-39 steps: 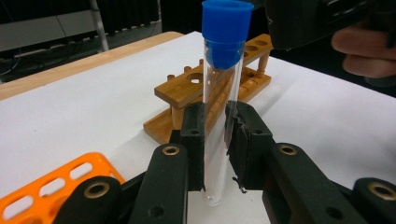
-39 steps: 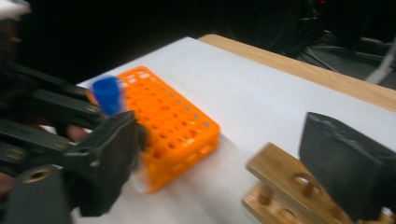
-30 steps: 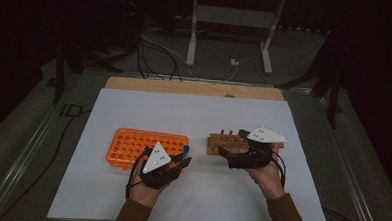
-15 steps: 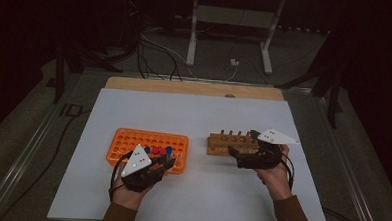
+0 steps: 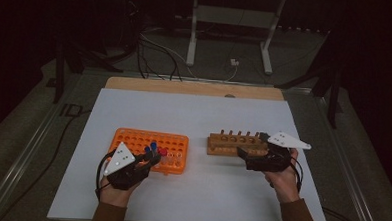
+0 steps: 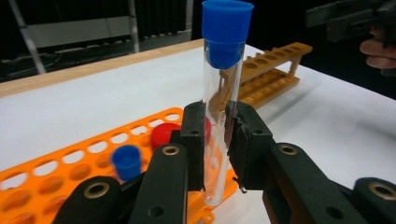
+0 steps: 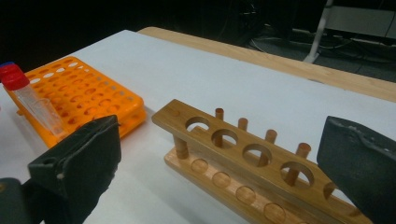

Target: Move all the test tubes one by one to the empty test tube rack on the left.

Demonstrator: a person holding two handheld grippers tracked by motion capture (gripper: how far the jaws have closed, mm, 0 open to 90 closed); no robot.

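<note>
We see left gripper (image 6: 215, 140) clamped on clear test tube (image 6: 219, 116): glass body, blue cap on top, upright, rounded bottom just above near edge of orange rack (image 6: 70, 163). Right gripper (image 7: 219, 163) spread wide, nothing between jaws, straddling wooden rack (image 7: 243, 158), its round holes unfilled.

A: Left gripper (image 6: 215, 140)? 
B: Black jaws, brass-ringed screw holes, white three-cornered plate on top, black cable.

A: Right gripper (image 5: 243, 153)? 
B: Same build; plate toward three o'clock. Brown sleeves (image 5: 299, 217).
</note>
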